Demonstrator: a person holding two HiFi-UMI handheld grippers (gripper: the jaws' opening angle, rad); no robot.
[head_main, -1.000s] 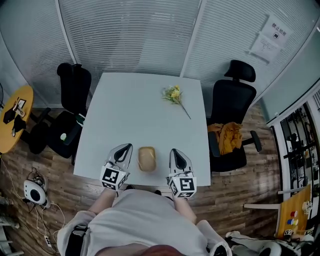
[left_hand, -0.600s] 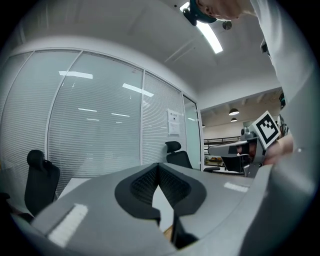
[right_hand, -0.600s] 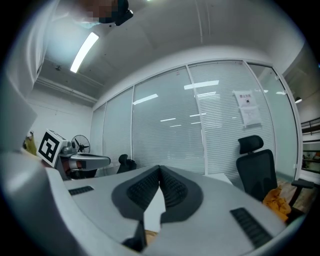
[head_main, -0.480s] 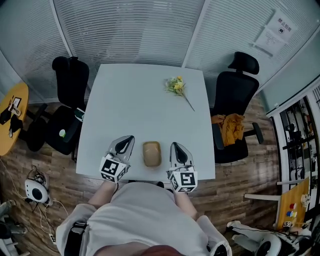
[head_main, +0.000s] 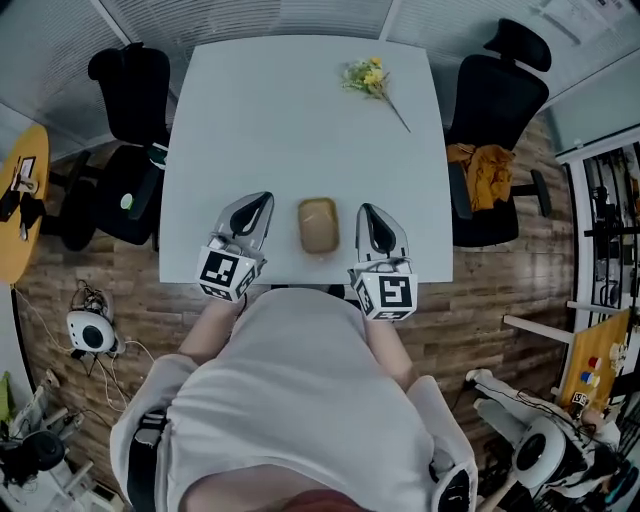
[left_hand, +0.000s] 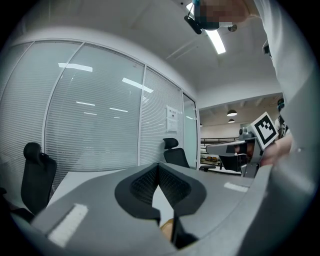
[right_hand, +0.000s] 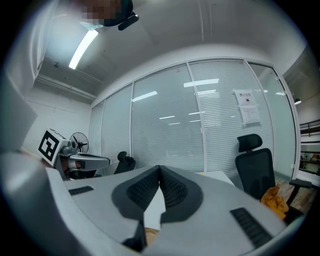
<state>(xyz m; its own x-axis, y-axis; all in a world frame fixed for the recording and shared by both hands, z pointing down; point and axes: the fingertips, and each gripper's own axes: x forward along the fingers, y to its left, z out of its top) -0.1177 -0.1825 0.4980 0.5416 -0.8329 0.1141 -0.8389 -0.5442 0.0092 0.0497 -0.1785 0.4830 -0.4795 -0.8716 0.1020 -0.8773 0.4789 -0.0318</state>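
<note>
The table (head_main: 300, 130) is plain pale grey-white. The small block (head_main: 318, 225) on it is tan, and the flowers (head_main: 366, 76) are yellow with green stems. The left gripper (head_main: 262, 199) and right gripper (head_main: 368, 211) are light grey with black ribbed pads (left_hand: 144, 183), and each carries black-and-white square markers. The chairs (head_main: 497, 85) are black, and a cloth (head_main: 485, 160) on one is orange. The floor (head_main: 500, 300) is brown wood planking.

Lighting: bright, even, from overhead; ceiling strip lamp (left_hand: 216, 42) burned out white. Shadows on table (head_main: 300, 130) were soft. Gripper views showed heavy fisheye bending and black corners. Left gripper (left_hand: 159, 166) and right gripper (right_hand: 159, 168) appeared soft-focused.
</note>
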